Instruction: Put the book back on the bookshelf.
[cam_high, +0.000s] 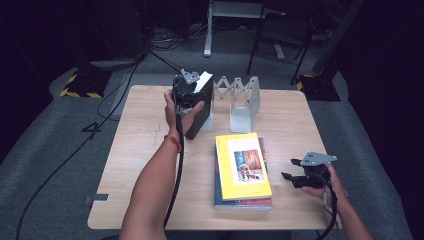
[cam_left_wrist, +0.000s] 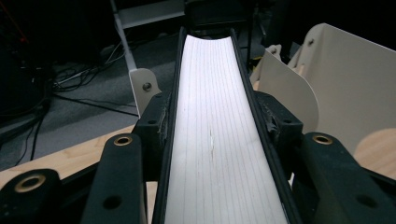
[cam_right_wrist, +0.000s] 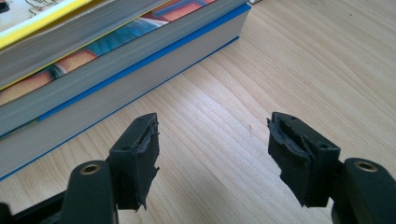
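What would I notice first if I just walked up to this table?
Probably the bright yellow book on top of a stack near the table's front. Then the black book, held upright in the left gripper beside the white folding book rack at the back edge.

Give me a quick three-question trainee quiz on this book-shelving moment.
1. True or false: the left gripper is shut on the black book.
2. Which book tops the stack? A yellow, B green, C white.
3. What stands on the table just beyond the held book?

Key:
1. True; its pads clamp both covers.
2. A, the yellow book.
3. The pale expanding book rack, empty. The right gripper waits open beside the stack.
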